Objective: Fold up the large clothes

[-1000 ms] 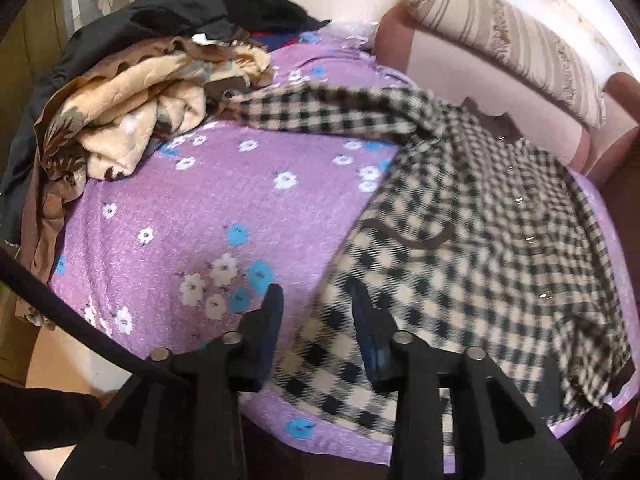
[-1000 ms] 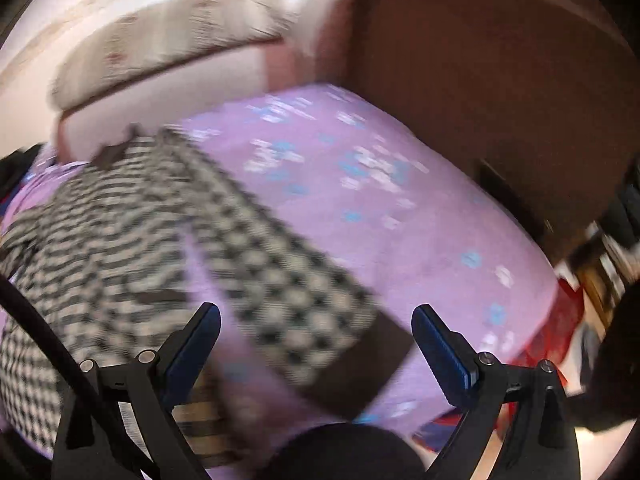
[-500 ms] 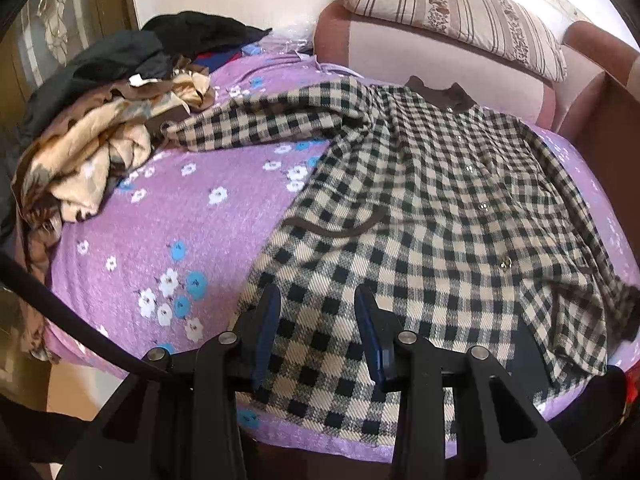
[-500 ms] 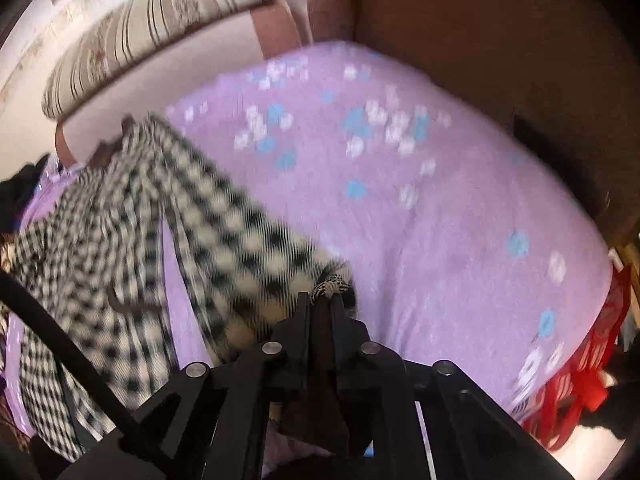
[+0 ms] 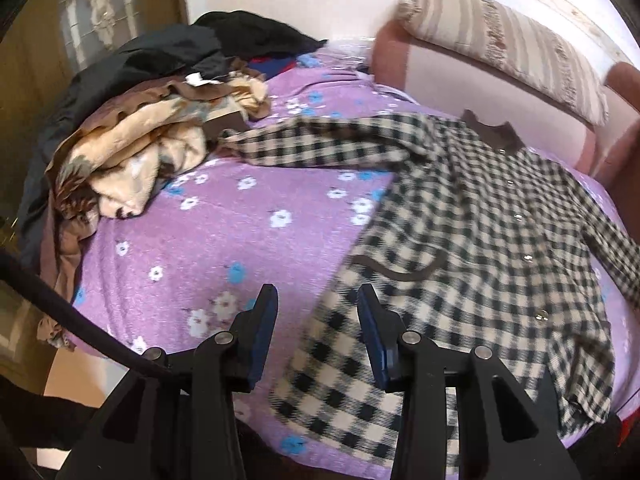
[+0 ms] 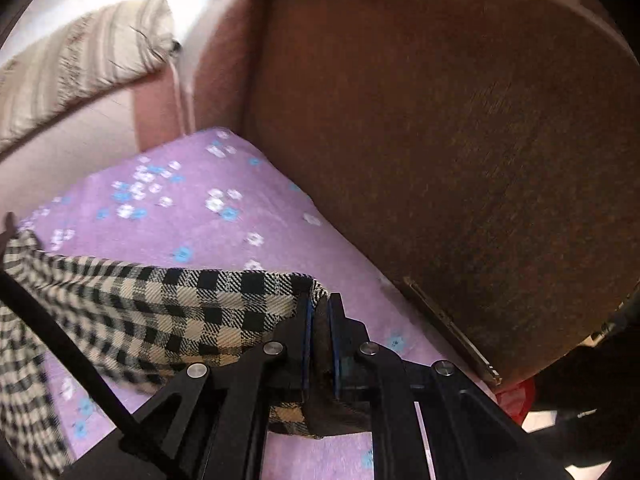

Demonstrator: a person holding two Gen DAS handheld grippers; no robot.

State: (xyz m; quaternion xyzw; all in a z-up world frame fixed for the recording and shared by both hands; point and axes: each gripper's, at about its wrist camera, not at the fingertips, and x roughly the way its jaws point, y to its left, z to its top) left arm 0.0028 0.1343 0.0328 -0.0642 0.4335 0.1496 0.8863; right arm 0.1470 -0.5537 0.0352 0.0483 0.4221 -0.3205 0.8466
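A black-and-cream checked shirt [image 5: 472,240] with a brown collar lies spread face up on the purple flowered sofa cover [image 5: 224,232]. One sleeve stretches left toward a pile of clothes. My left gripper [image 5: 316,304] is open and empty, just above the shirt's lower left hem. My right gripper [image 6: 319,304] is shut on the shirt's other sleeve [image 6: 192,312] at its brown cuff and holds it lifted above the cover [image 6: 192,208].
A heap of crumpled beige, brown and black clothes [image 5: 140,132] lies at the left end of the sofa. A striped cushion [image 5: 508,44] rests on the pink backrest. The brown armrest [image 6: 440,152] rises close on the right.
My right gripper has lifted the sleeve cuff it closed on and carried it up toward the armrest. My left gripper has shifted left, to the shirt's lower left edge, still open.
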